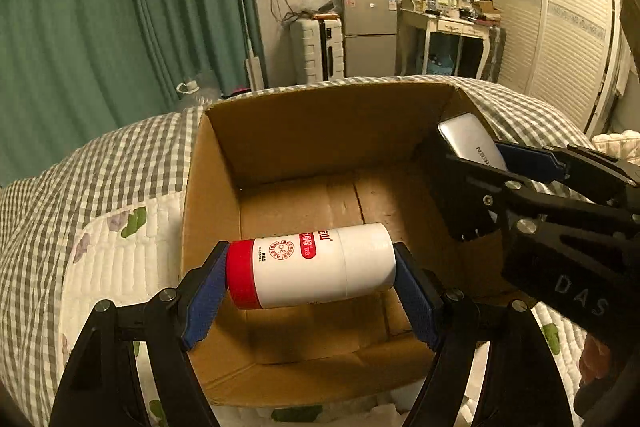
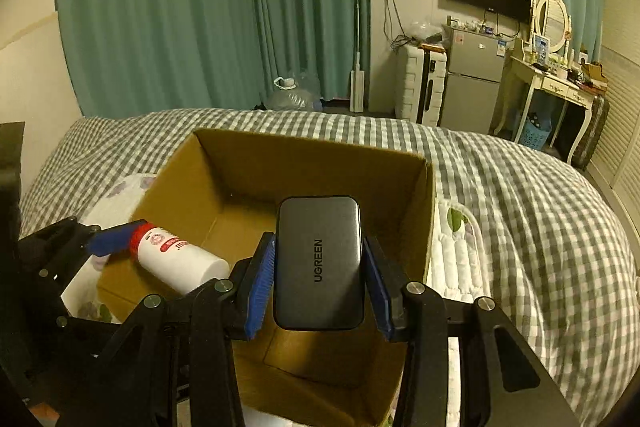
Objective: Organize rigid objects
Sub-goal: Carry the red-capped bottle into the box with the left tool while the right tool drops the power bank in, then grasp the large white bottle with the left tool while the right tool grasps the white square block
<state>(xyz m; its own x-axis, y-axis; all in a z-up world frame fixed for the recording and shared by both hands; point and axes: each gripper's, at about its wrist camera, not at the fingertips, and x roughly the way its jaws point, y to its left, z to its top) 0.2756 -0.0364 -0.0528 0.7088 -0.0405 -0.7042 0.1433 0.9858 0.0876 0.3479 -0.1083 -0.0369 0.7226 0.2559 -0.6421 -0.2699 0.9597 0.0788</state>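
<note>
Two grippers are hanging over an open cardboard box (image 1: 280, 131) sitting on a checked bedspread (image 2: 520, 195). The left gripper (image 1: 310, 273) is clamping a white bottle (image 1: 320, 267) with a red cap (image 1: 240, 275) end to end between its blue pads, the bottle lying sideways above the box's near left part. The right gripper (image 2: 320, 279) is pinching a grey charger (image 2: 320, 263) marked UGREEN by its long sides, holding it above the box's right side. Both things are sitting clear of the box floor.
</note>
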